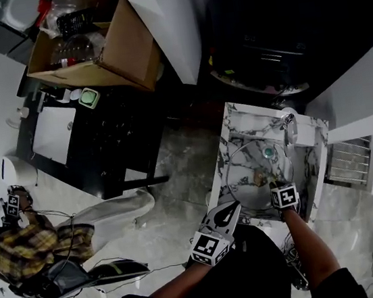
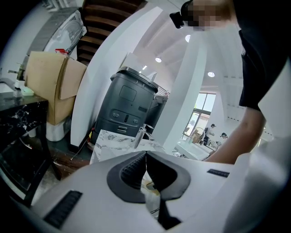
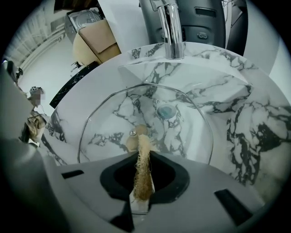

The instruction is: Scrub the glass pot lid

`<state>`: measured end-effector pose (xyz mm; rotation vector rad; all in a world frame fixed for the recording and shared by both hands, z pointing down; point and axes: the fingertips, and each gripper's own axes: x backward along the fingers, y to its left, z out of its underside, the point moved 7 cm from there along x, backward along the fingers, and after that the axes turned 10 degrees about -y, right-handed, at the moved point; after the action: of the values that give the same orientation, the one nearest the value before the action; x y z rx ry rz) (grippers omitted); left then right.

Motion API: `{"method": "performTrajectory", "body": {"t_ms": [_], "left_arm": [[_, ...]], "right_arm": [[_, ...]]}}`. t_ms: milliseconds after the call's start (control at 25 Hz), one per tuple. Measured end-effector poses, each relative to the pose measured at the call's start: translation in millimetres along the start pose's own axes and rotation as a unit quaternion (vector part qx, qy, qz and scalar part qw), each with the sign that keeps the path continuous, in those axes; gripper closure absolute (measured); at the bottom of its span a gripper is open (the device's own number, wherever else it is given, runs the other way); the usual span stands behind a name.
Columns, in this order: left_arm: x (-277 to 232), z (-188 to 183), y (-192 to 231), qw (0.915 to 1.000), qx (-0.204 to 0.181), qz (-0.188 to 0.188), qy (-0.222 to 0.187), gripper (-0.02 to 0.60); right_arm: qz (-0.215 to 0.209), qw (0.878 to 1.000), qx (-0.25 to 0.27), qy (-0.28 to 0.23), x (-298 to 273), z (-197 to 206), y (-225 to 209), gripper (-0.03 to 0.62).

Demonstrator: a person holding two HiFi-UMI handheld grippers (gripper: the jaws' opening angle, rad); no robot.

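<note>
Left gripper fingers closed together, marble sink beyond, cardboard box left

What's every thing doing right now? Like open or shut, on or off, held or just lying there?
Left gripper: shut, holding nothing.
Right gripper: shut on the scrubber.
Scrubber: pinched between the jaws, pointing at the lid.
Glass pot lid: lying in the sink, not held.
Faucet: off, no water running.
Cardboard box: flaps open.
</note>
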<state>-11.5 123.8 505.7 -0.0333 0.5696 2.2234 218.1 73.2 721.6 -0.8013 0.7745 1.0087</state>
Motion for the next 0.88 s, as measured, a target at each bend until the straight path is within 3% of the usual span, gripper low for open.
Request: {"method": "performTrajectory", "body": {"t_ms": [880], "left_arm": [[18.3,-5.5,20.9,0.9999,0.007,-0.004,-0.009,0.565]], "right_arm": [[-0.040,0.999,0.016,0.033,-18.5,-10.6,43.6,0.537]]}}
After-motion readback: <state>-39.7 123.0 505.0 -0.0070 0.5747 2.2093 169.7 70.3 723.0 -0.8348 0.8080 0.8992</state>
